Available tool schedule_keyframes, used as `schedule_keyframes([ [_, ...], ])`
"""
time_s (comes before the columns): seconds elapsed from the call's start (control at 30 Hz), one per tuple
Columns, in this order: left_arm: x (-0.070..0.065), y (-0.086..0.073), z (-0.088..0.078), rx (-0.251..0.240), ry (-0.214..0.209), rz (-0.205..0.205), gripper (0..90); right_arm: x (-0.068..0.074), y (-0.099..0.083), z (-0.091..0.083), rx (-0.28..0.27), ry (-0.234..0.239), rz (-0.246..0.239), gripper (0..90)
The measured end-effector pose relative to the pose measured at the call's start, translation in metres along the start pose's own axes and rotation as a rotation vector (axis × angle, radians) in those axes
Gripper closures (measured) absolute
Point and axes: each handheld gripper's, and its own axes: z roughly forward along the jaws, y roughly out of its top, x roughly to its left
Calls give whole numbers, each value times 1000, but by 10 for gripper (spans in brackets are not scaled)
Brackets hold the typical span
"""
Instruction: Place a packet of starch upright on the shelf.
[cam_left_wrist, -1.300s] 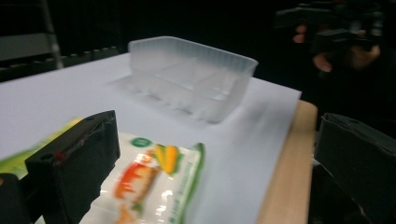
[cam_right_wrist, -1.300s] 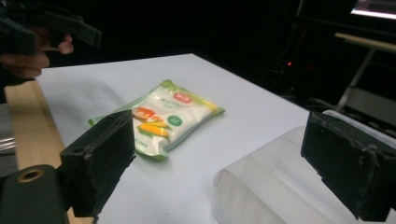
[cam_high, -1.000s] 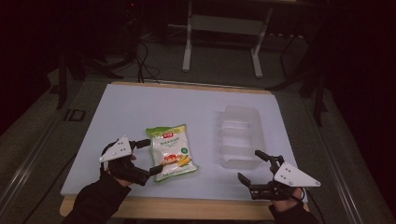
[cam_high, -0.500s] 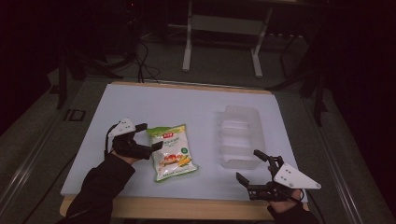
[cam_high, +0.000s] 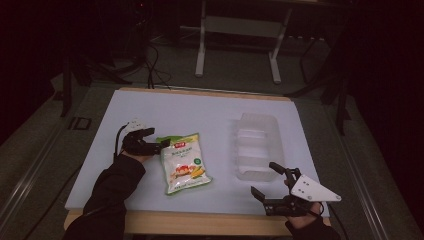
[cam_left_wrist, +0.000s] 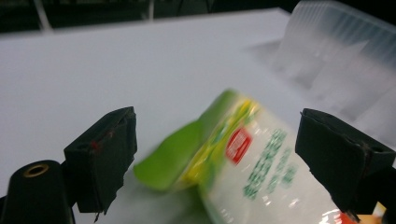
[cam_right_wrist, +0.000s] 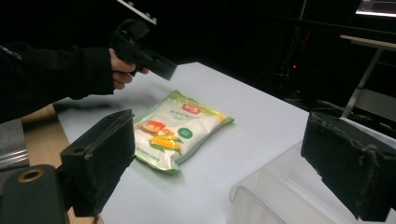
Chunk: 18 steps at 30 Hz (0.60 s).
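Tabletop (cam_high: 200, 115): left hand-held gripper (cam_high: 156, 142) newly at packet (cam_high: 183, 162)

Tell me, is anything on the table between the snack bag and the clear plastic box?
No. In the high view, bare white table lies between the snack bag and the clear plastic box.

snack bag (cam_left_wrist: 243, 163) blurred and cut off below, tub (cam_left_wrist: 336, 51) cropped

The snack bag (cam_high: 183, 162) lay on the tabletop (cam_high: 200, 115) at centre-left of the frame, the plastic tray (cam_high: 257, 145) well apart to its right. The left hand-held gripper (cam_high: 159, 143) sat at the bag's upper-left corner, and the right hand-held gripper (cam_high: 265, 179) sat just below the tray.
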Motion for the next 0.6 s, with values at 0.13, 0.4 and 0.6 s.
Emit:
schedule_keyframes([
  [0.13,4,-10,12,58,12,-9,134,0,-1,1,3,1,-2,98],
  [0.4,9,-18,24,124,13,3,135,0,-2,3,16,12,-2,98],
  [0.6,13,-21,30,168,-15,-15,154,-1,-3,4,20,17,7,98],
])
